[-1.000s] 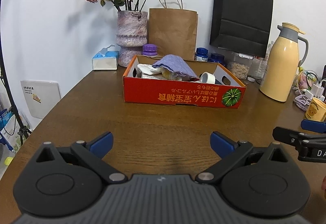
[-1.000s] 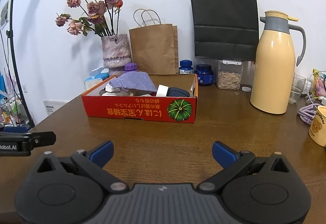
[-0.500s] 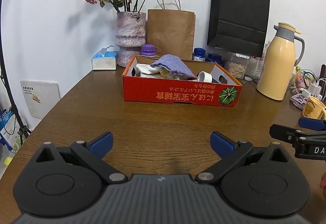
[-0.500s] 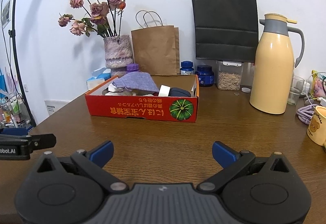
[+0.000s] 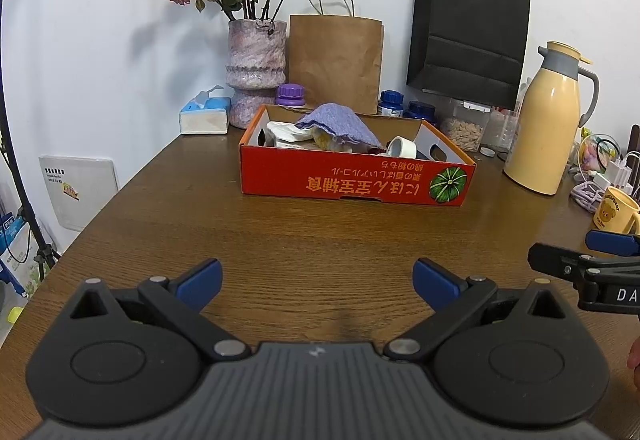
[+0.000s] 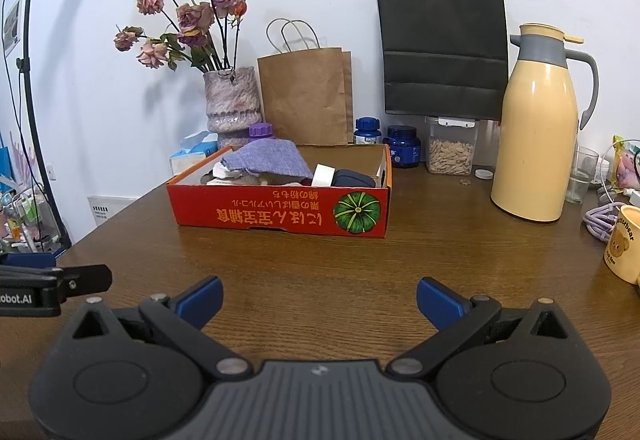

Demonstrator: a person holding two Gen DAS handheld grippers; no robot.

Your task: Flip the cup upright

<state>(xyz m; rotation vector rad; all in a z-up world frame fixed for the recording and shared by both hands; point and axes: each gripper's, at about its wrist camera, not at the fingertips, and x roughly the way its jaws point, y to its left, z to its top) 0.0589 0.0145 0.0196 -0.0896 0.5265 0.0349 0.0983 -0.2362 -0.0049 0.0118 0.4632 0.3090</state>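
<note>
Cup [image 6: 625, 244] stands at the table edge; both grippers [image 5: 317, 280] [image 6: 319, 298] gape wide, holding nothing.

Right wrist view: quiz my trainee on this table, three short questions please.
1. True or false: the left gripper and the right gripper are both open and hold nothing.
2. The white tape roll lies: A in the red cardboard box; B on the floor; C hung on the wall.
3. Which stands nearer the yellow thermos jug: the mottled pink flower vase or the clear seed jar?
Key: 1 true; 2 A; 3 the clear seed jar.
</note>
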